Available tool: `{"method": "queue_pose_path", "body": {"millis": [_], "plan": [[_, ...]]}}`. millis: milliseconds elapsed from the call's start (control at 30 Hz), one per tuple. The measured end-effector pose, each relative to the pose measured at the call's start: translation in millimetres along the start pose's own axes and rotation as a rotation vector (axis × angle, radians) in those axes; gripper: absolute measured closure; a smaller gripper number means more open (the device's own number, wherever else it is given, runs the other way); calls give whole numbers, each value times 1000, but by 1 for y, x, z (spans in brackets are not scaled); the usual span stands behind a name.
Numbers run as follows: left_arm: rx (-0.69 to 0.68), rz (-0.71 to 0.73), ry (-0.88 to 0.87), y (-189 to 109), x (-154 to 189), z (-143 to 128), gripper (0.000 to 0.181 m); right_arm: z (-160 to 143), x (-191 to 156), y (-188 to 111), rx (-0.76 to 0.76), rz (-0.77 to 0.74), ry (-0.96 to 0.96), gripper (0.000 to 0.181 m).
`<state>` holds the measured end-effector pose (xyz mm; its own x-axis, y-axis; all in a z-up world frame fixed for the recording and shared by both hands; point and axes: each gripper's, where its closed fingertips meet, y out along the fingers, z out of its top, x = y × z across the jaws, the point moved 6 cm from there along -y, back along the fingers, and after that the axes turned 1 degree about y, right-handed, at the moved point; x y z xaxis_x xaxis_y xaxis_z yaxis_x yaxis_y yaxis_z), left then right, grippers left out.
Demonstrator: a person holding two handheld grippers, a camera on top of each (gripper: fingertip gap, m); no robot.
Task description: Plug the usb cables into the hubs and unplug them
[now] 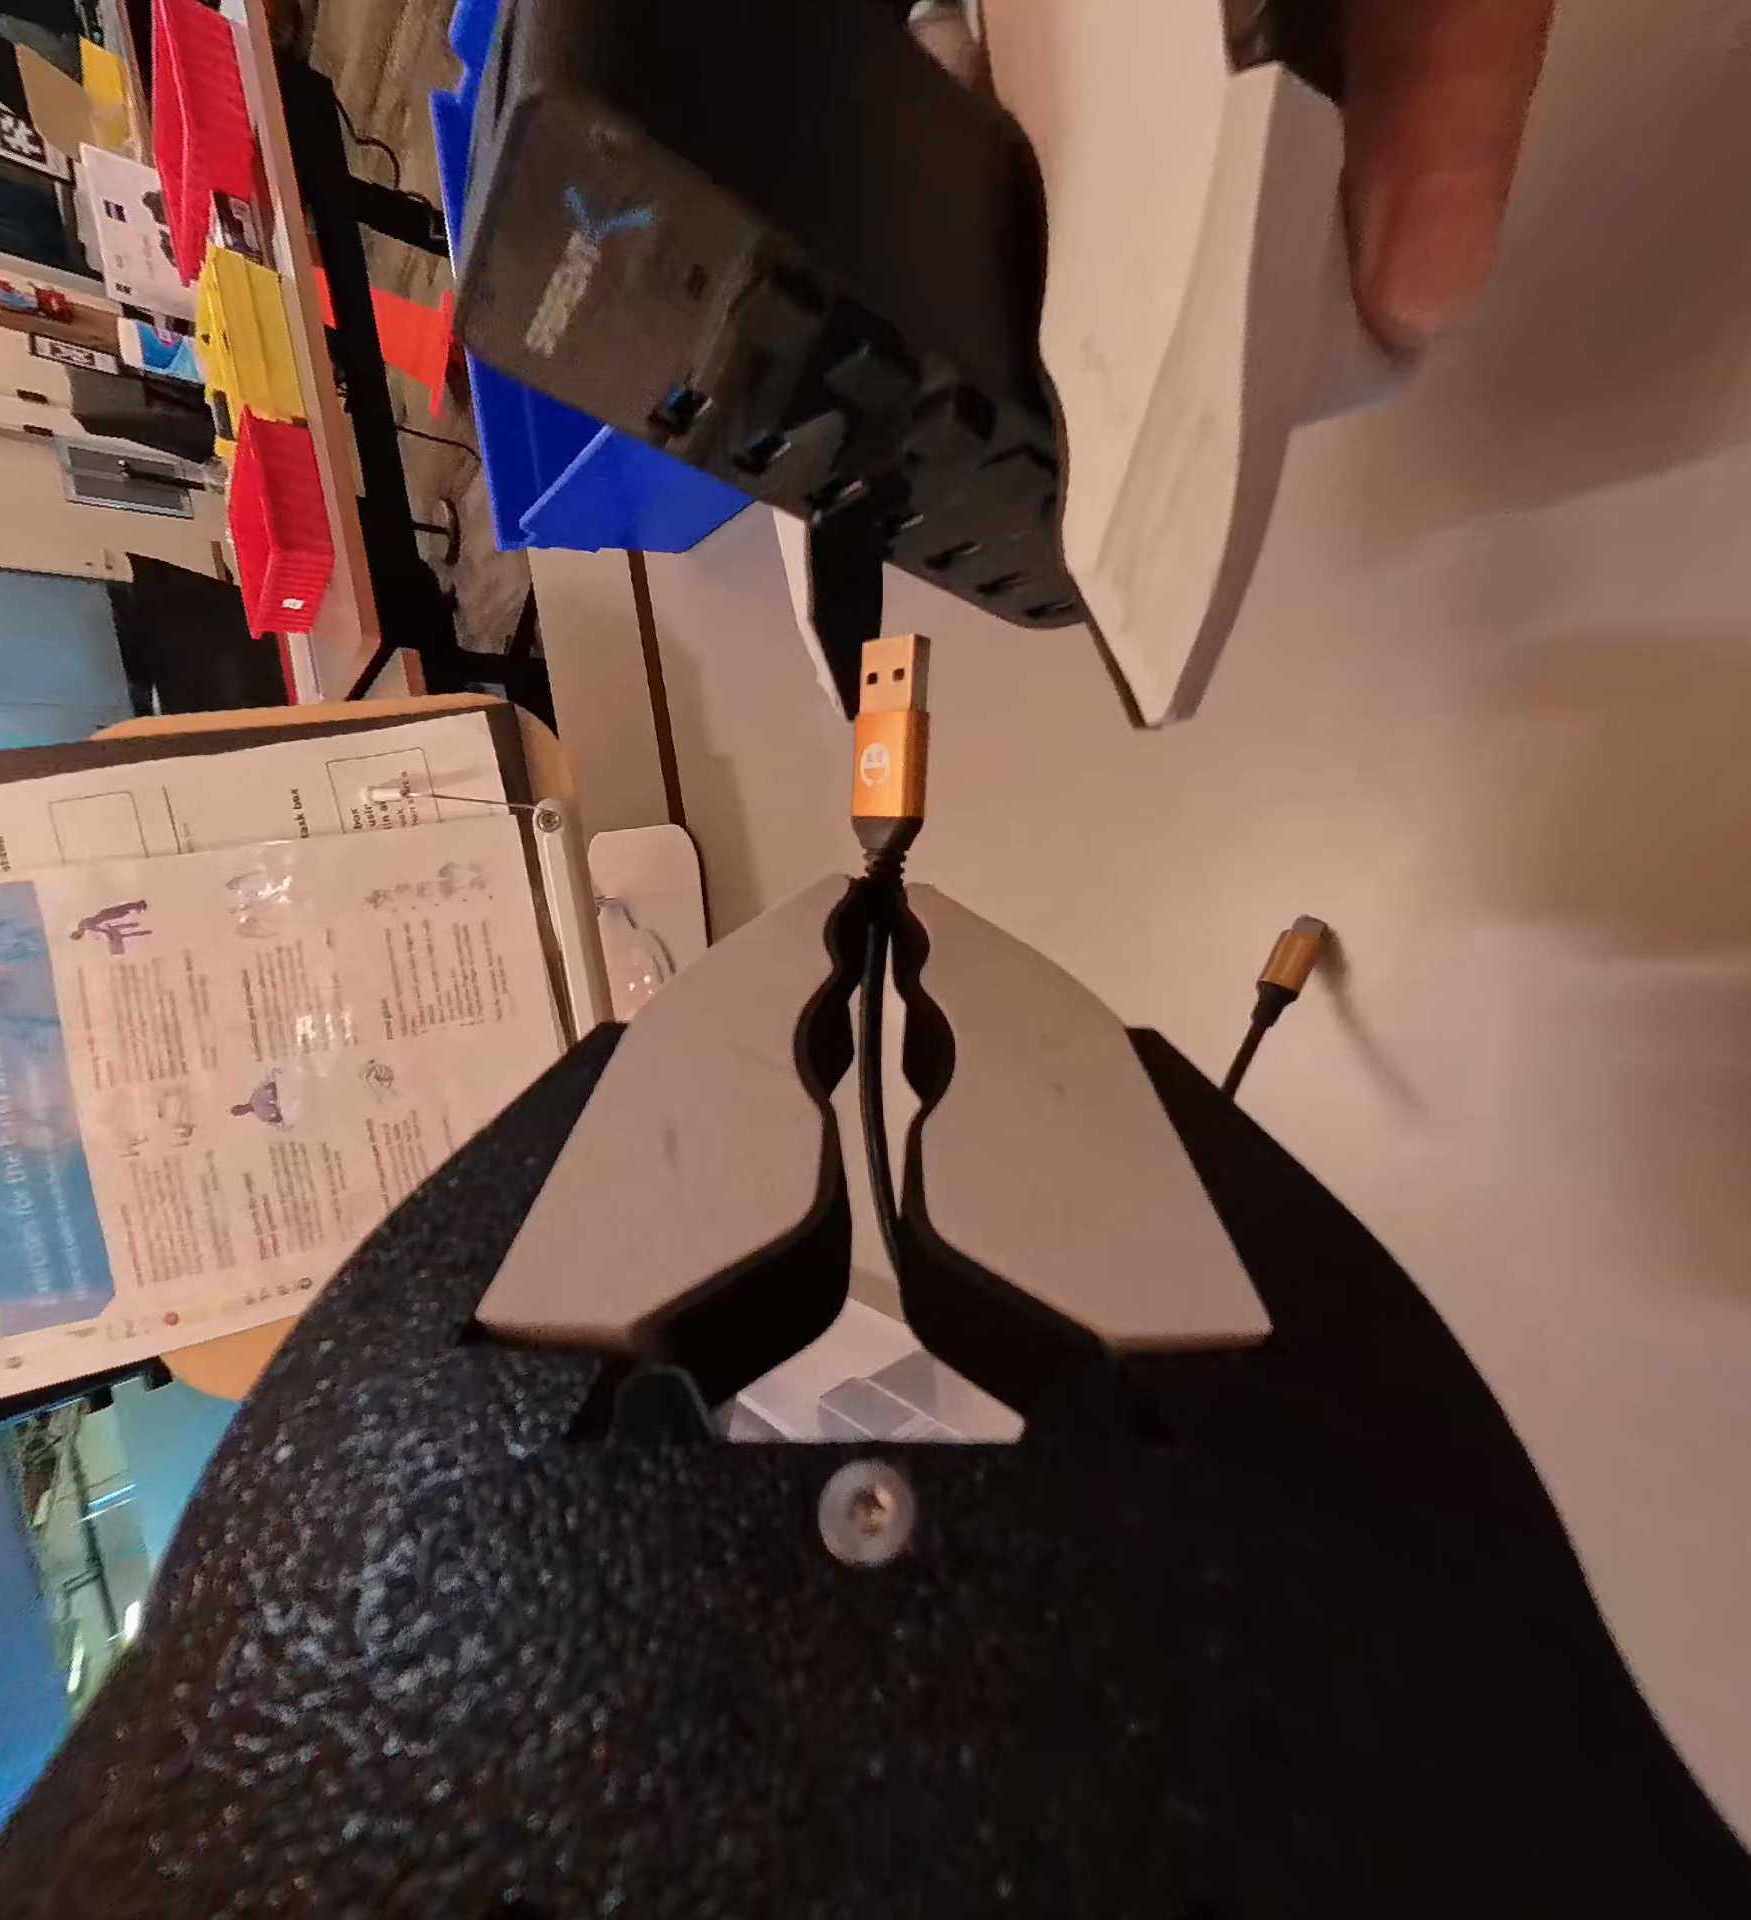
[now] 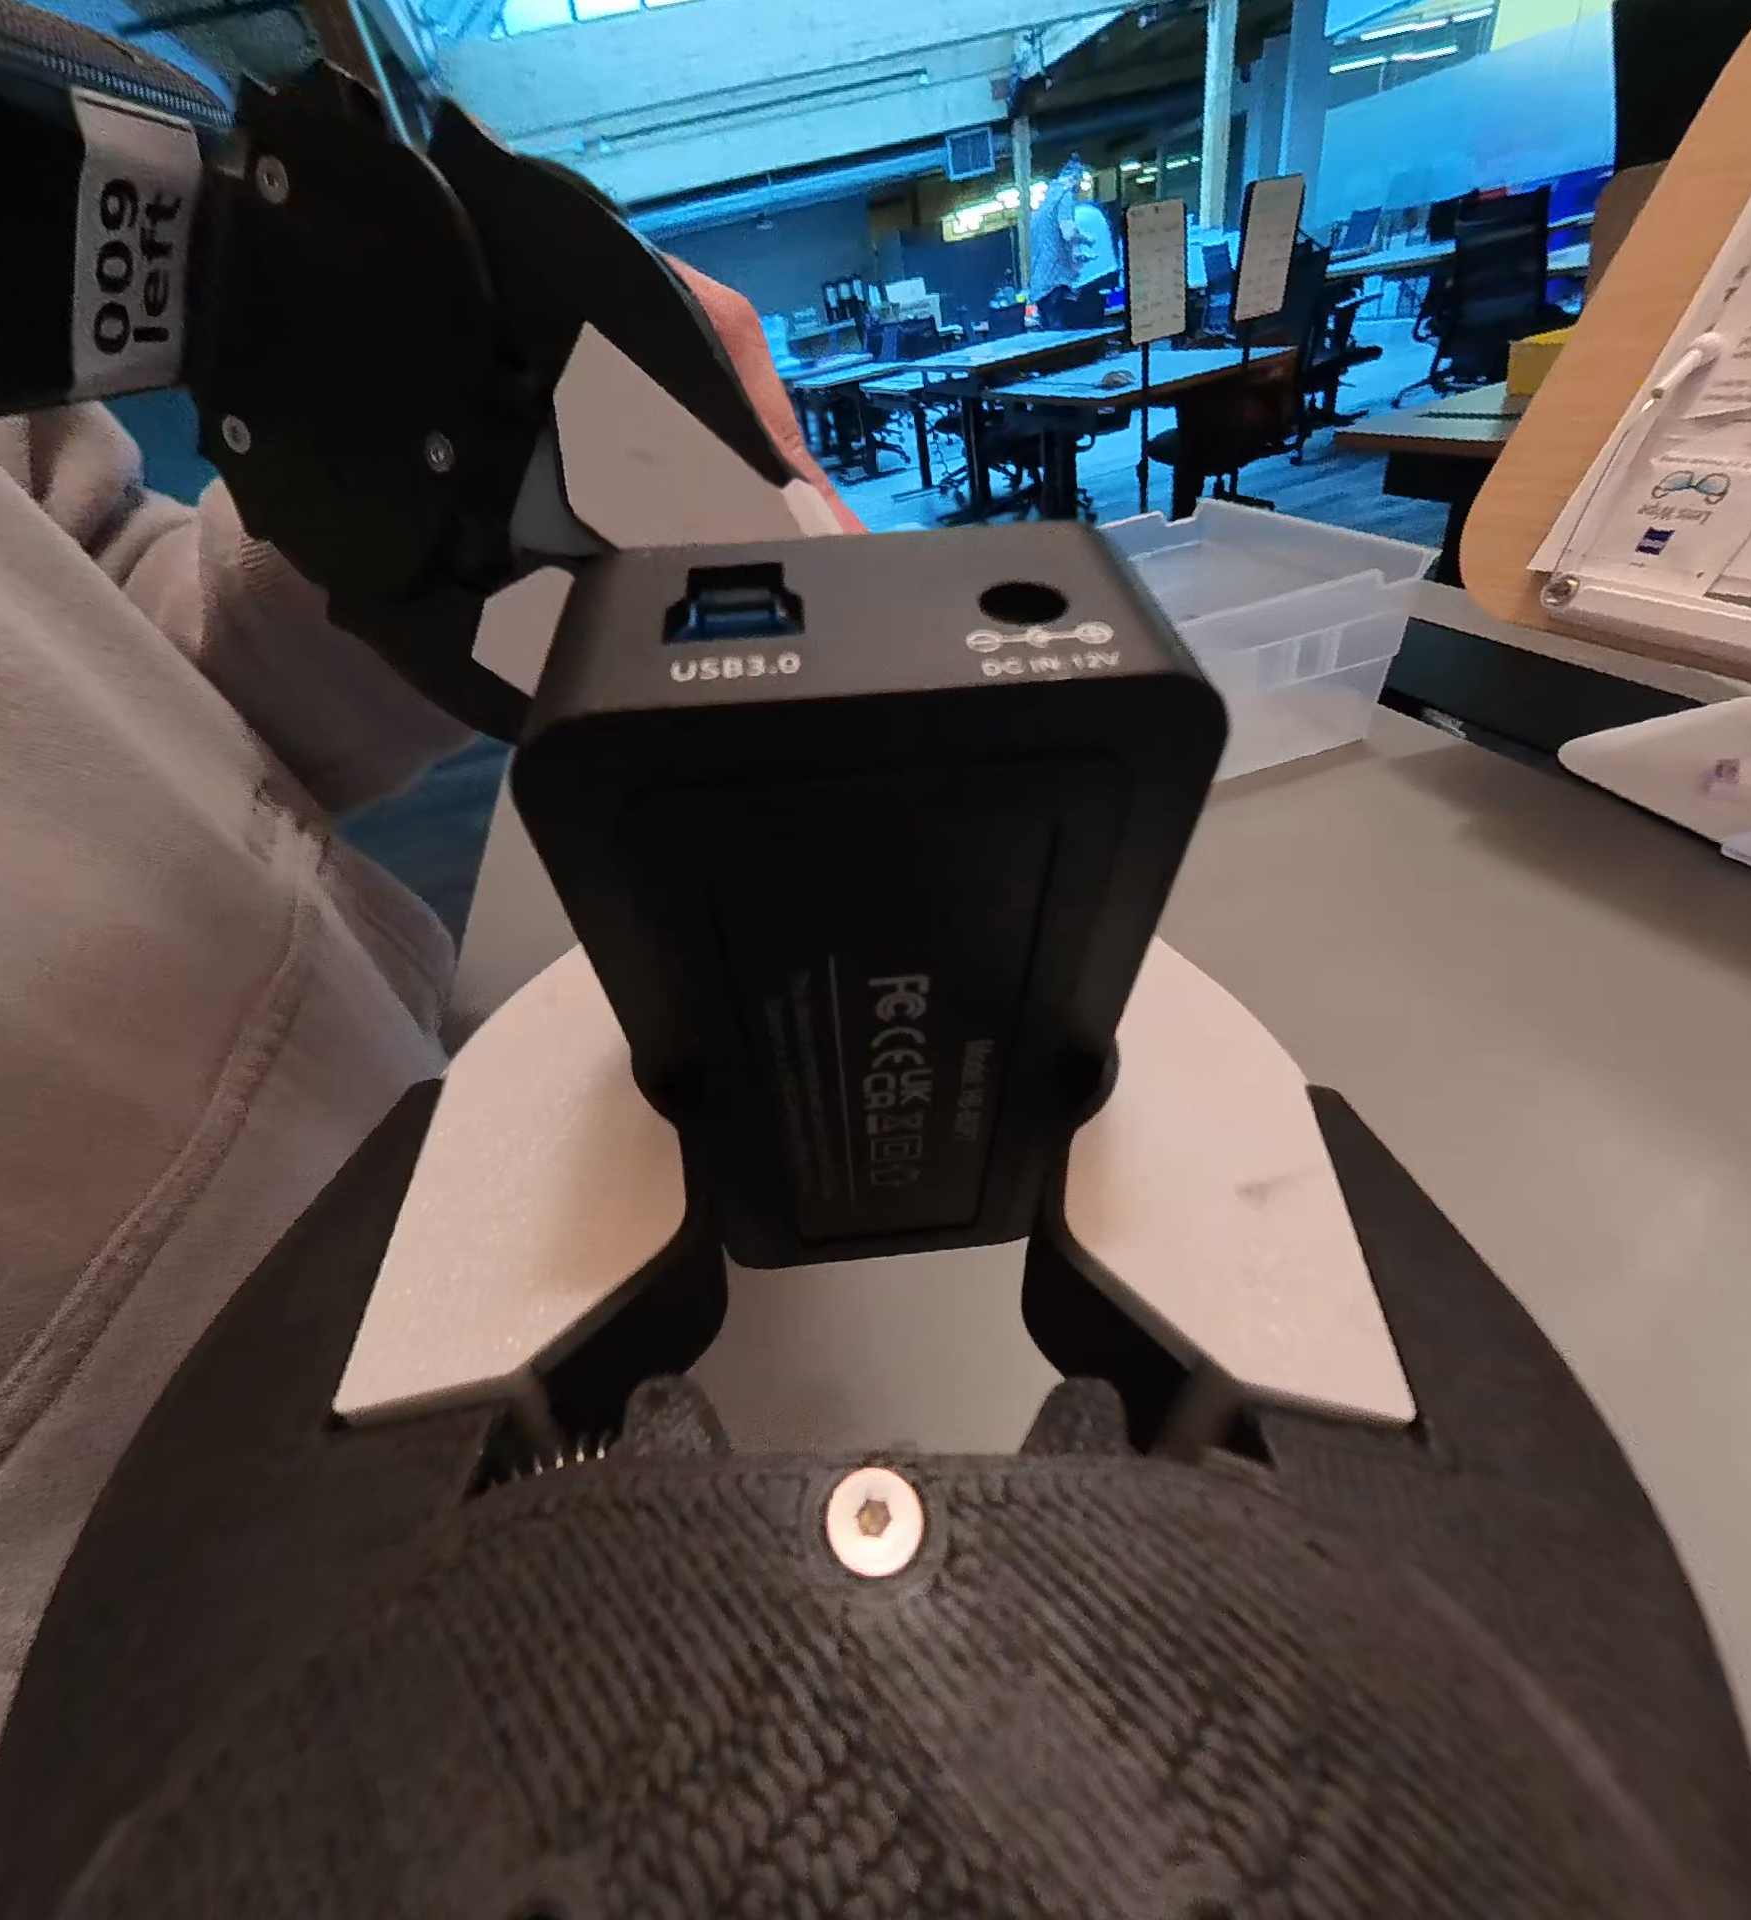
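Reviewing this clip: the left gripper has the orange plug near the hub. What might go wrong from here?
1. The left gripper pinches only the thin black cable behind the orange-shelled USB plug, so the plug may bend aside on contact.
2. The plug's metal tip sits short of the black rectangular USB hub and its row of ports, which run at a slant; it may strike the casing.
3. The right gripper clamps the hub's lower end only, so pushing could pivot it.

Lots of clutter around: red bins (image 1: pixel 273 520), yellow bins (image 1: pixel 242 332) and a blue bin (image 1: pixel 622 488) on the shelving, printed sheets on a clipboard stand (image 1: pixel 227 1018), plus a clear plastic tray (image 2: pixel 1276 623) on the grey table (image 2: pixel 1525 1039).
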<state>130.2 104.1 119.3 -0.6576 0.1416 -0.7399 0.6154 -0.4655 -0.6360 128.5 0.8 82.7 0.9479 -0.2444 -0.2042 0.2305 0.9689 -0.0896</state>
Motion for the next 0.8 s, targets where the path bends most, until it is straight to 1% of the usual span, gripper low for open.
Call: {"method": "queue_pose_path", "body": {"millis": [200,433,733,800], "plan": [[13,-44,-8,2,3,8,178,-3,-2,4,-24,14,-8,108],[-1,-56,-4,0,2,9,178,-7,-3,8,-81,19,-24,108],[-26,-117,5,3,7,6,178,-9,-4,10,-83,33,-25,108],[-2,-121,-15,2,6,8,178,-8,-5,9,-74,54,-10,108]]}}
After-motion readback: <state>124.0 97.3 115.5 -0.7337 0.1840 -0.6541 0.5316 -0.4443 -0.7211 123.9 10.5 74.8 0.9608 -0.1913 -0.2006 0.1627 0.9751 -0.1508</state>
